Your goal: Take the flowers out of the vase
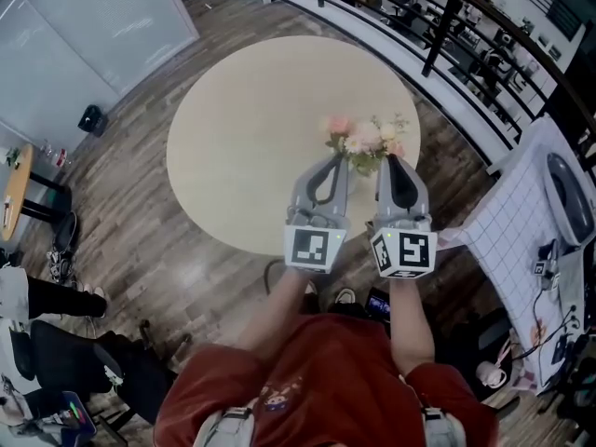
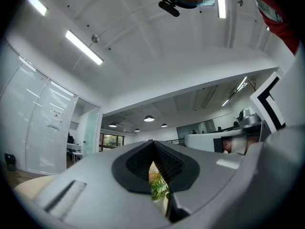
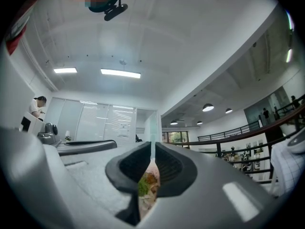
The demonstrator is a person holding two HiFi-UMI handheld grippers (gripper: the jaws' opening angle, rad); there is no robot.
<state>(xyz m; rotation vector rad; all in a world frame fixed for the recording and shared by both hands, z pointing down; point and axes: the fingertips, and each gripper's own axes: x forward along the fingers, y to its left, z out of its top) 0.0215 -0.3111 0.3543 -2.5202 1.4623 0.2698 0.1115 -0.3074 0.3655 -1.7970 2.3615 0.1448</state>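
Note:
A small bunch of pink and cream flowers (image 1: 365, 138) with green leaves stands near the right edge of the round beige table (image 1: 251, 128). Its vase (image 1: 365, 165) is mostly hidden under the blooms and between my grippers. My left gripper (image 1: 332, 161) sits just left of the bunch and my right gripper (image 1: 391, 161) just right of it, both shut with nothing held. In the left gripper view the left gripper (image 2: 152, 143) shows green leaves (image 2: 158, 187) beyond its jaws. In the right gripper view the flowers (image 3: 148, 181) show past the right gripper (image 3: 152, 146).
A black railing (image 1: 438, 26) runs behind the table at the upper right. A white grid-patterned cloth (image 1: 517, 217) covers a surface close on the right. A small wooden side table (image 1: 14, 189) and a dark chair (image 1: 65, 352) stand at the left on the wood floor.

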